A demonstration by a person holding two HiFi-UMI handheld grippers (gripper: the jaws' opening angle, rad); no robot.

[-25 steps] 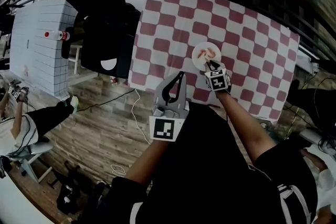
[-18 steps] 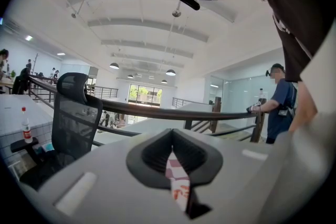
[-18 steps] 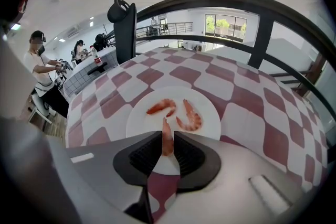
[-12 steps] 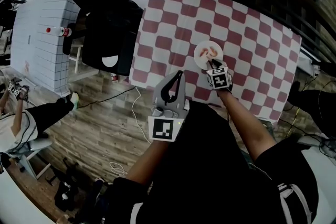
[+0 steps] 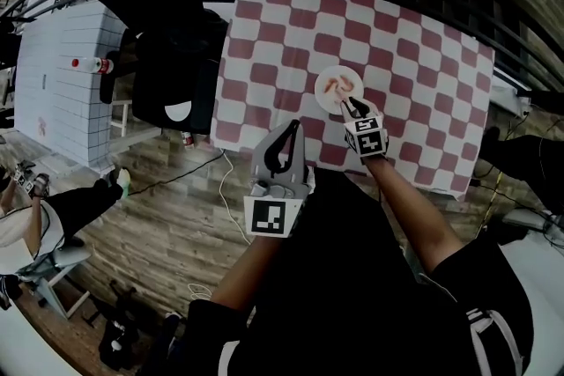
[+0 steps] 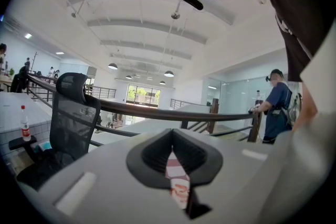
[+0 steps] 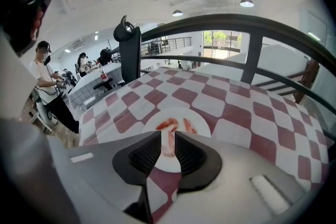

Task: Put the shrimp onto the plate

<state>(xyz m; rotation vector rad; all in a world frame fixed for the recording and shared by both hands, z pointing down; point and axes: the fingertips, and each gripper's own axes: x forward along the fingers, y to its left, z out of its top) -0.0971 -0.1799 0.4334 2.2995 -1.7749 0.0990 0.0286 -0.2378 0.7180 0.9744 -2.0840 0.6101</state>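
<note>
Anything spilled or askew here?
Nothing stands out. The plate sits flat on the cloth, shrimp lie inside its rim, and the right gripper holds one more over it.

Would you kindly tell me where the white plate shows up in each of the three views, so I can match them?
Head view: plate upper centre-right, just beyond the right hand-held gripper.
Left gripper view: only what looks like a sliver of it, low centre, through the slit between the jaws.
Right gripper view: centre, behind the shrimp between the jaws.
Shared landmark: the red-and-white checkered cloth under it.
</note>
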